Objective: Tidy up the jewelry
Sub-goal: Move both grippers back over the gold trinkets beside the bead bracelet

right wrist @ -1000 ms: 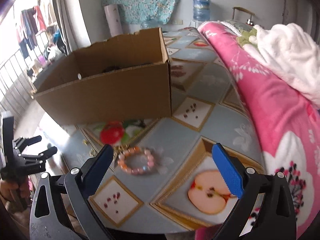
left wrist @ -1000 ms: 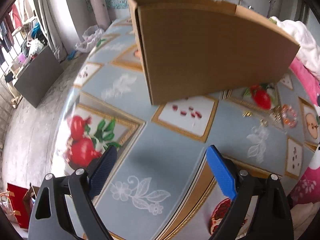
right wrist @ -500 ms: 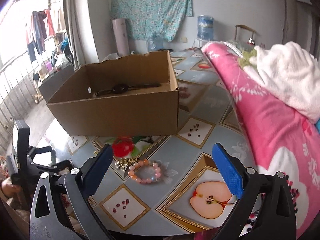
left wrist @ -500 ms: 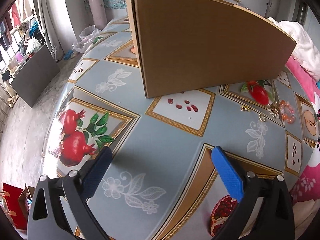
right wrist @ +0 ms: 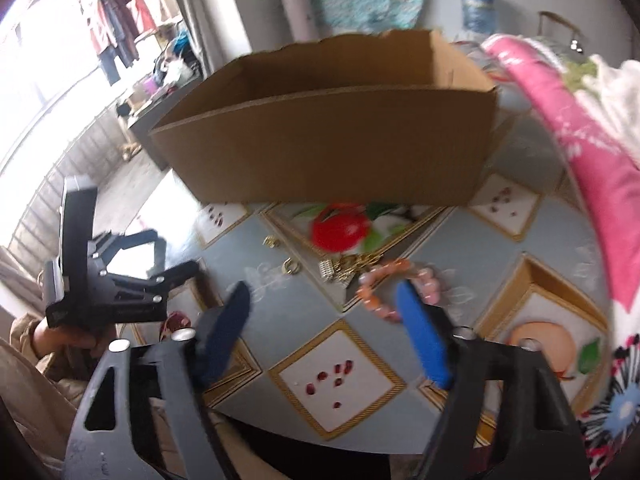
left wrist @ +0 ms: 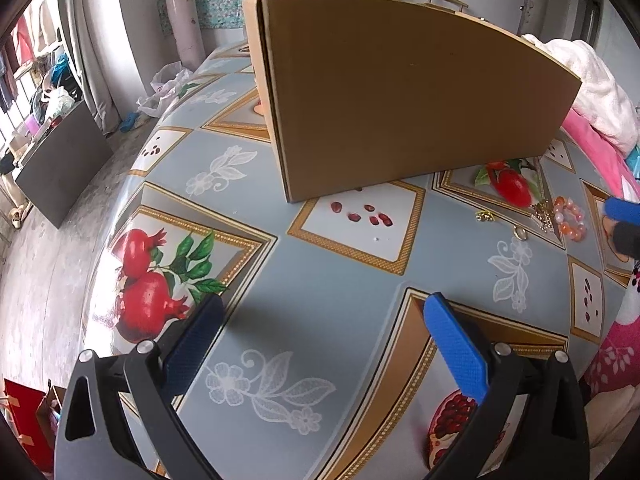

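The bead bracelet (right wrist: 394,288) lies on the worktop (right wrist: 460,248) near the cardboard box (right wrist: 332,148), just past the right gripper (right wrist: 326,312), whose empty jaws are closing. The left gripper (left wrist: 320,316), spread wide, hangs far left.

motion blur smears the gold pieces (right wrist: 347,265) ahead of the right gripper (right wrist: 324,300); its right pad hides part of the bead bracelet (right wrist: 384,280)
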`<state>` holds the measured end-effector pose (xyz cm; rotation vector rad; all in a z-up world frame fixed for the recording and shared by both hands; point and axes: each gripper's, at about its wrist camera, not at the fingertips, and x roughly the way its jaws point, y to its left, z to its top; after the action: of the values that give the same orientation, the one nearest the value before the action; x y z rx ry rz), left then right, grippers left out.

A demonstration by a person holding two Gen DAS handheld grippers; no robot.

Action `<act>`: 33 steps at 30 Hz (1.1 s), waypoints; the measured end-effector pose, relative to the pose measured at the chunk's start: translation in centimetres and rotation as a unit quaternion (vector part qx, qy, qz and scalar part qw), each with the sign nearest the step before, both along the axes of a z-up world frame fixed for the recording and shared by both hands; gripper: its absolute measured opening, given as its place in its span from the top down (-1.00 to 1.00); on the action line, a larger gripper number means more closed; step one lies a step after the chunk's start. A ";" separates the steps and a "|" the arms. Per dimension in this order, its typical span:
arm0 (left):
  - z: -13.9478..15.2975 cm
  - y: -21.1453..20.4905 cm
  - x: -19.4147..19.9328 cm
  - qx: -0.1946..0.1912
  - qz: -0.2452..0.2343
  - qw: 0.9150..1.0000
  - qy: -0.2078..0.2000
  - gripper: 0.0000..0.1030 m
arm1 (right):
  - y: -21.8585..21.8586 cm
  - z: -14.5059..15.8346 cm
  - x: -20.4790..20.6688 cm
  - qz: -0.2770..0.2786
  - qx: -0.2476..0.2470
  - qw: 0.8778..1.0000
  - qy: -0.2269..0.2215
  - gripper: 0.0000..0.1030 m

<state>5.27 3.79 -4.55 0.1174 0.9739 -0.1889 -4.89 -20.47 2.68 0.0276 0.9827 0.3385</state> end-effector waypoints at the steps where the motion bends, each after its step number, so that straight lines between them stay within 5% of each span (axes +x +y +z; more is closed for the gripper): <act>1: 0.0 0.0 0.0 -0.001 -0.002 1.000 -0.002 -0.92 | 0.1 -0.4 0.3 -0.001 -0.006 1.000 0.007 0.12; 8: -0.1 0.1 0.4 -0.003 -0.008 1.000 -0.012 -0.92 | 0.0 -2.2 0.9 -0.013 -0.093 0.995 0.021 0.60; 13: -0.1 -0.1 0.5 -0.003 -0.006 1.000 -0.014 -0.92 | -1.1 -2.2 1.0 -0.019 -0.097 0.995 0.019 0.89; 18: -0.1 -0.3 0.6 -0.002 -0.002 1.000 -0.013 -0.92 | -2.2 -2.0 1.4 -0.021 -0.074 0.997 0.026 0.81; 22: -0.1 -0.4 0.6 -0.002 -0.001 1.000 -0.013 -0.92 | -2.0 -1.6 1.6 -0.014 -0.061 0.998 0.008 0.40; 25: -0.1 -0.4 0.7 -0.002 0.000 1.000 -0.013 -0.92 | -1.2 -2.2 2.1 0.003 -0.085 0.996 0.011 0.43; 27: -0.1 -0.4 0.7 -0.002 0.000 1.000 -0.013 -0.92 | -0.6 -3.1 2.2 0.011 -0.105 0.994 0.024 0.77; 29: -0.1 -0.4 0.7 -0.002 0.000 1.000 -0.012 -0.92 | -0.5 -3.1 2.2 0.011 -0.108 0.994 0.023 0.85; 33: -0.1 -0.4 0.7 -0.003 0.000 1.000 -0.013 -0.92 | -3.0 -1.1 2.3 -0.021 -0.050 0.998 0.009 0.86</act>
<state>5.96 3.42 -4.60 0.1152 0.9479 -0.1900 -2.60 -23.49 1.58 -0.0383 1.0152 0.2504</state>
